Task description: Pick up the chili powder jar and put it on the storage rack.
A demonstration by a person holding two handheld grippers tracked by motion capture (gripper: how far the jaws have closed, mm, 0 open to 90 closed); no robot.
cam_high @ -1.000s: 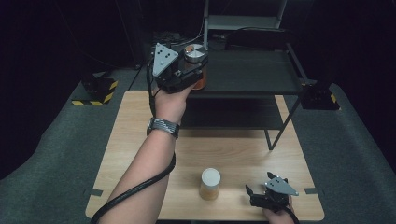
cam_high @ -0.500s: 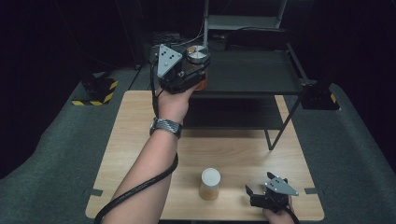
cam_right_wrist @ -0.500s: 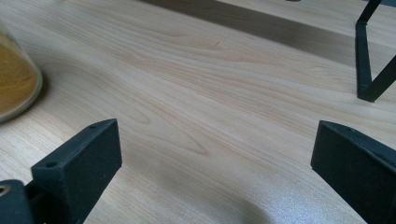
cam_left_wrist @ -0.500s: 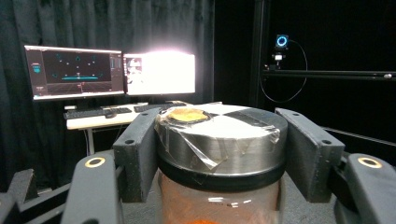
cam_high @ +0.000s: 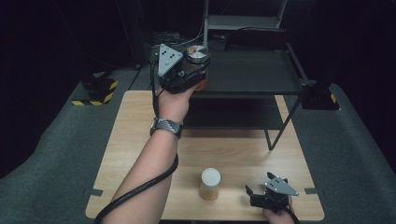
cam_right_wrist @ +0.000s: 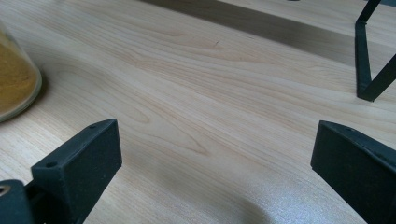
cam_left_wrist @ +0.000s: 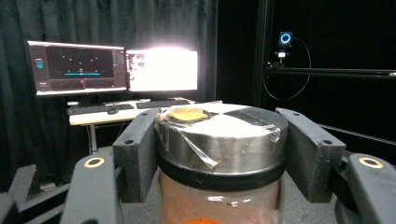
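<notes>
Fingers (cam_left_wrist: pixel 137 149) around upright jar (cam_left_wrist: pixel 219 140), lid uppermost.

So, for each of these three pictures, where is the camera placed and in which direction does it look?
High view: above the person's side, looking forward and down on the wooden table; shows the left forearm, left gripper and right gripper.
Left gripper view: rides the left gripper, looking level along its jaws, shut on the jar, toward monitors.
Right gripper view: rides the right gripper, low over the table, jaws open.
Shared: the high and left gripper views both show the jar; the high and right gripper views both show the cup.
</notes>
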